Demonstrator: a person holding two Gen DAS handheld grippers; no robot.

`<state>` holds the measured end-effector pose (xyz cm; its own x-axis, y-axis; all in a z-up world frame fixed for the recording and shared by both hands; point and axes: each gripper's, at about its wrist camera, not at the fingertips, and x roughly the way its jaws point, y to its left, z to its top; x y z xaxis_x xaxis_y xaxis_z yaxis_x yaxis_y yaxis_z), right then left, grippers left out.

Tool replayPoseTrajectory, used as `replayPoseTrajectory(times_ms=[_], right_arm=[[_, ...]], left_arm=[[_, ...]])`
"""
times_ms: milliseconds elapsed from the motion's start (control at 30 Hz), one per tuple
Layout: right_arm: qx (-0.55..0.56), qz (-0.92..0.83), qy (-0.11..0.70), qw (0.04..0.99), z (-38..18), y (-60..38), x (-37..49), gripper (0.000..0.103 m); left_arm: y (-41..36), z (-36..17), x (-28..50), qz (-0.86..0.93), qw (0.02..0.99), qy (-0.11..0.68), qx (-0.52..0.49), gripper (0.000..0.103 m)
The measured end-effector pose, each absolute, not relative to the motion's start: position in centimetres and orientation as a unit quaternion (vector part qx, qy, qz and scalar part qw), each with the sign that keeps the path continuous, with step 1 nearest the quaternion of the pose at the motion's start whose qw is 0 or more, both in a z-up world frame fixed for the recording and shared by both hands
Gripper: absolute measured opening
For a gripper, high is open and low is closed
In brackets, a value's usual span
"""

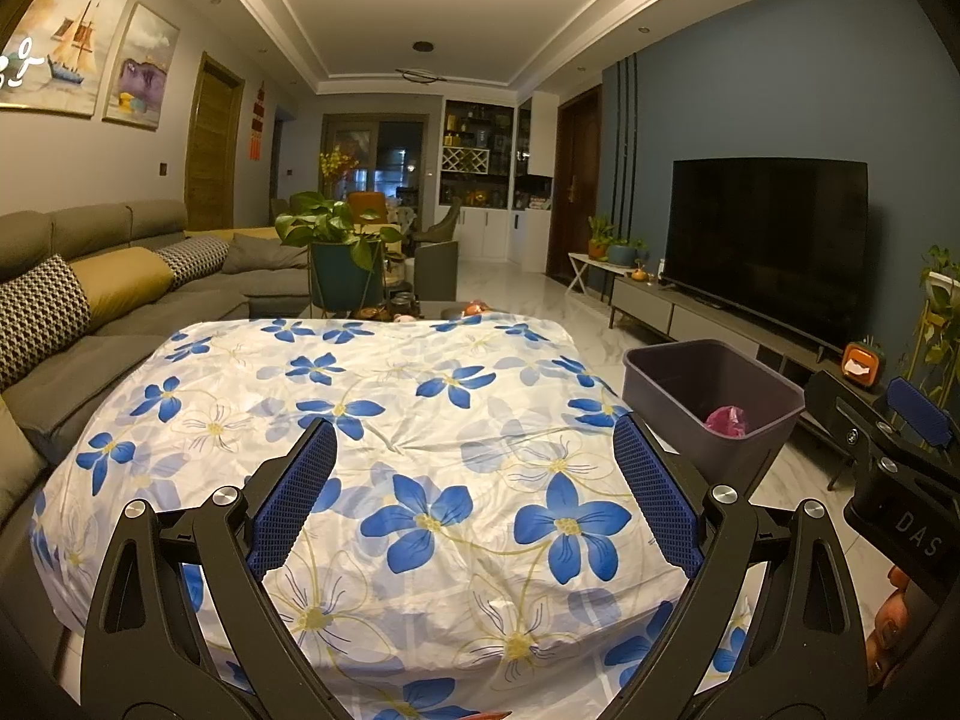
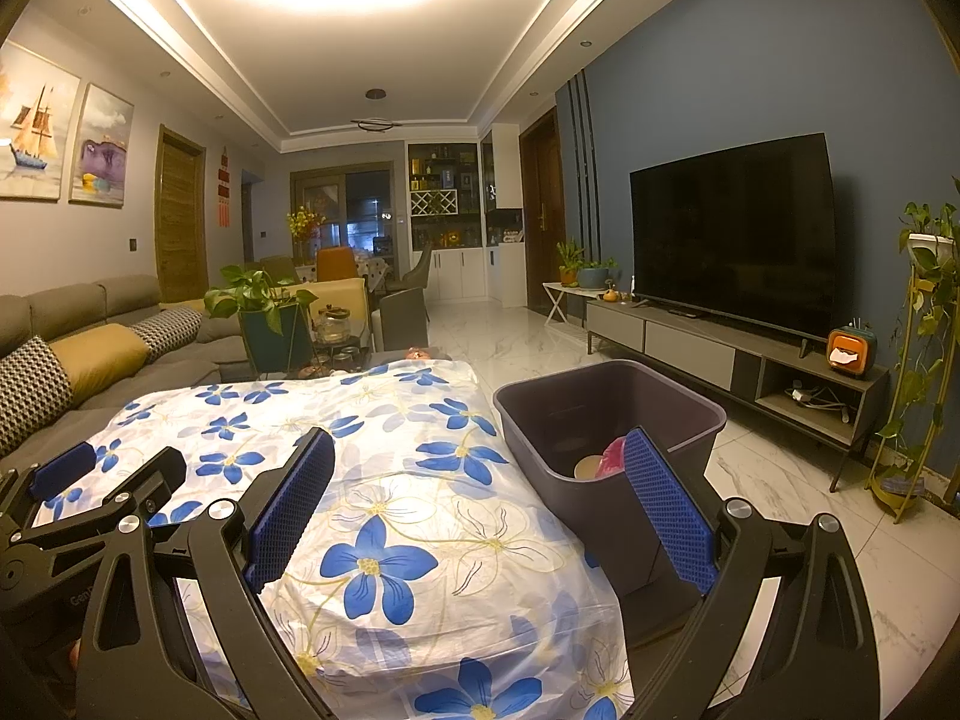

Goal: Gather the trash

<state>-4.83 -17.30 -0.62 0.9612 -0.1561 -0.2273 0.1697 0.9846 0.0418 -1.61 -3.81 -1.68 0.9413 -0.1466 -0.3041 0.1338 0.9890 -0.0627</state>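
Two grippers, left gripper and right gripper, spread wide and empty above the flowered cloth. Pink trash already inside the bin at two o'clock. Probably finished; otherwise, scan for leftovers.

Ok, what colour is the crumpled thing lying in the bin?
Pink. The crumpled wrapper in the dark purple-grey bin shows best in the left wrist view.
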Motion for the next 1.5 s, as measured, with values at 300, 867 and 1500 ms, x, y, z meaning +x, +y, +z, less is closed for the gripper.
replayPoseTrajectory(times_ms=[300, 867, 1500], right_arm=[[0.031, -0.083, 0.112, 0.990, -0.63, -17.31, -4.84, 0.093], [0.031, -0.082, 0.112, 0.990, -0.62, -17.36, -4.85, 0.093], [0.031, -0.083, 0.111, 0.990, -0.66, -17.42, -4.93, 0.093]], left_arm=[[-3.84, -1.71, -1.63, -0.071, 0.985, 0.155, -0.021, 0.092], [-3.91, -0.89, -1.82, -0.072, 0.986, 0.149, -0.022, 0.092], [-3.98, -1.47, -1.87, -0.075, 0.985, 0.152, -0.005, 0.070]])
